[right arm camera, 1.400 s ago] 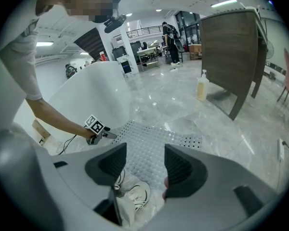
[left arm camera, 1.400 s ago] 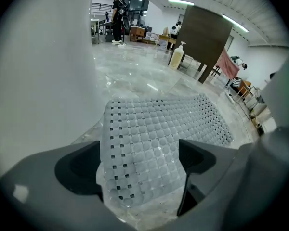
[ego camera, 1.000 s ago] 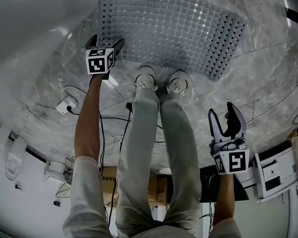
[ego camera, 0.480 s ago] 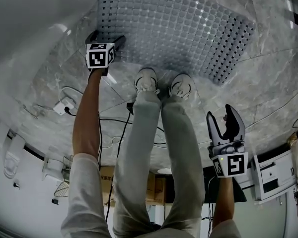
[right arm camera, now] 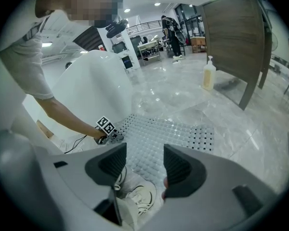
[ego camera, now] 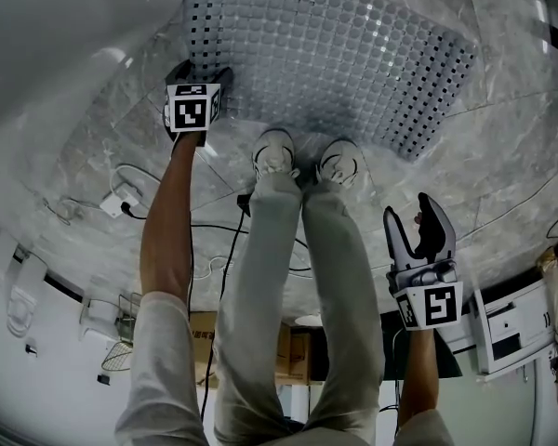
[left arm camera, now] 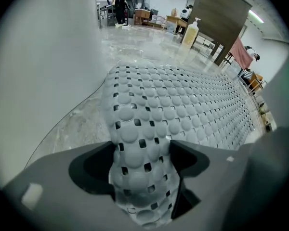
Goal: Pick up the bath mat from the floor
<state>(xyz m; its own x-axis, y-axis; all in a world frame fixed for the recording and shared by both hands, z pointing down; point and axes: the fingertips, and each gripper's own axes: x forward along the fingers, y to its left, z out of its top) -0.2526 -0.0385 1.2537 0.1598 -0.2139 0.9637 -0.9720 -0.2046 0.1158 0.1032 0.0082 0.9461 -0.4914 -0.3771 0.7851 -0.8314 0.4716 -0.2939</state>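
Left gripper view: left claw [left arm camera: 142, 154] closing, pinching a raised fold of bath mat [left arm camera: 183, 107].

Head view from above, facing steeply down past the person's legs [ego camera: 260, 277] to the floor [ego camera: 516, 189], left gripper view low, almost touching the bath mat [left arm camera: 183, 109], looking along it, right gripper view higher, farther back, all three sharing the bath mat

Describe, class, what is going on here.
A person stands on the grey marble floor at the edge of a grey bubble-textured rubber bath mat. The left gripper has the mat's near corner bunched between its jaws, which are closing on it. The right gripper hangs open and empty beside the leg. The rest lies flat.
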